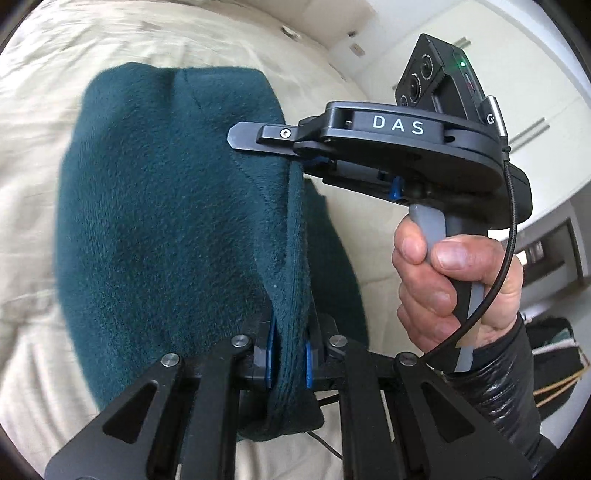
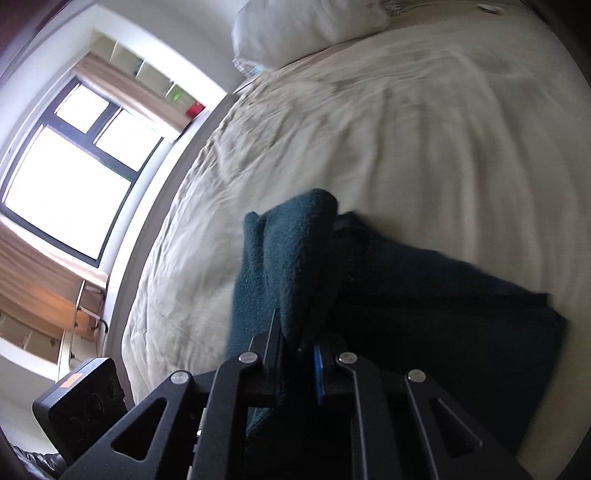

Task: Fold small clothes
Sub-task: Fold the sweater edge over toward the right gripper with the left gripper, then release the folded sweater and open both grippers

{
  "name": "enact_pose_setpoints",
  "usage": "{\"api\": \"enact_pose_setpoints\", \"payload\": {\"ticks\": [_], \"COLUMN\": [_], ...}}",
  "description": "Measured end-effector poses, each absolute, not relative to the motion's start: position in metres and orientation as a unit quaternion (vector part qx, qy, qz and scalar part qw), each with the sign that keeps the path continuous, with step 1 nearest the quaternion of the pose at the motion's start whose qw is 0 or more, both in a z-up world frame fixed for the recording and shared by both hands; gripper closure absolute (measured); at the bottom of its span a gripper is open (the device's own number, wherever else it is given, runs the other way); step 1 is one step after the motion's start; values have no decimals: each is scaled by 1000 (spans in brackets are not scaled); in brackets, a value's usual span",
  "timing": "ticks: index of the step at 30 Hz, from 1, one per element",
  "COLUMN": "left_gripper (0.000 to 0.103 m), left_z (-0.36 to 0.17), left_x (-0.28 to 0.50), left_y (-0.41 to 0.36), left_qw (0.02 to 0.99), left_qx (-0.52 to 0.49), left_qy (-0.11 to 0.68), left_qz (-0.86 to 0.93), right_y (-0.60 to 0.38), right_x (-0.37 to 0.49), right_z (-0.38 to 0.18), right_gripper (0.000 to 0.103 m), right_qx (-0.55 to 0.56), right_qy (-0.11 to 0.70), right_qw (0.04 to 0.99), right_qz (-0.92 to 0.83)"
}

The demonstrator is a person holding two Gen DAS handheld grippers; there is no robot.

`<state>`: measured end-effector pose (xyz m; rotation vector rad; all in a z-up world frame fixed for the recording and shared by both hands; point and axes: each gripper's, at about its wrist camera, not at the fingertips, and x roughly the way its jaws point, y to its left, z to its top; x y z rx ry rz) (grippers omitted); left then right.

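A dark teal fleece garment (image 1: 166, 206) hangs over a cream bedcover (image 1: 40, 155). My left gripper (image 1: 290, 354) is shut on a bunched edge of it, with fleece squeezed between the blue pads (image 1: 270, 350). In the left wrist view the right gripper (image 1: 291, 147) reaches in from the right, held by a hand (image 1: 454, 284), and its black fingers clamp the garment's upper edge. In the right wrist view the right gripper (image 2: 299, 350) is shut on a fold of the same fleece (image 2: 295, 251), which rises past its fingers; the rest of the garment trails to the right.
The bedcover (image 2: 406, 129) is wrinkled, with a white pillow (image 2: 306, 29) at its far end. A window (image 2: 62, 184) with beige curtains and a shelf unit stand beyond the bed. White cupboard doors (image 1: 517, 85) and a dark bag (image 1: 554, 362) are at the right of the left wrist view.
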<state>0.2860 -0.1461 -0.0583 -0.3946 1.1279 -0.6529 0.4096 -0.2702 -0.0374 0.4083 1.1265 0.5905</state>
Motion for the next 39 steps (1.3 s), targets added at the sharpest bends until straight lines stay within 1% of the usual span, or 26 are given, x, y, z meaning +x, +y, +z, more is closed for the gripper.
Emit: {"api": "enact_pose_setpoints", "payload": {"ticks": [8, 14, 15, 17, 18, 20, 22, 23, 25, 26, 27, 28, 30, 35, 39], "left_gripper": [93, 93, 93, 93, 89, 85, 82, 76, 56, 42, 40, 40, 40, 40, 40], "left_z": [-60, -62, -63, -65, -69, -73, -66, -60, -45, -34, -30, -21, -16, -26, -32], "left_x": [294, 306, 311, 314, 306, 303, 300, 294, 285, 277, 273, 269, 273, 285, 278], "left_y": [-208, -227, -215, -215, -216, -209, -194, -185, -166, -150, -140, -119, -89, -53, -58], "left_qw": [765, 762, 762, 762, 761, 751, 746, 744, 740, 746, 751, 759, 771, 787, 794], "left_qx": [-144, -137, -136, -137, -139, -152, -152, -146, -147, -150, -152, -163, -178, -179, -150], "left_qy": [535, 543, 544, 548, 550, 558, 564, 564, 558, 546, 538, 525, 507, 506, 504], "left_qz": [-330, -325, -323, -316, -315, -318, -319, -327, -345, -351, -351, -351, -342, -304, -305], "right_y": [-353, -388, -392, -396, -399, -402, -405, -405, -409, -410, -410, -411, -411, -397, -381], "right_x": [403, 405, 406, 406, 407, 406, 404, 403, 397, 394, 390, 381, 366, 323, 290], "right_z": [-58, -83, -88, -98, -103, -112, -118, -118, -116, -114, -112, -108, -104, -95, -94], "right_gripper": [90, 90, 90, 90, 90, 89, 85, 84, 76, 73, 67, 61, 58, 58, 58], "right_qx": [233, 268, 273, 280, 283, 294, 311, 318, 324, 325, 327, 329, 330, 304, 277], "right_qy": [522, 527, 528, 532, 534, 536, 536, 536, 537, 538, 537, 533, 528, 536, 546], "right_qw": [786, 777, 776, 772, 770, 765, 758, 755, 752, 752, 751, 753, 756, 764, 773], "right_qz": [236, 216, 213, 207, 204, 201, 202, 204, 201, 200, 200, 202, 202, 189, 166]}}
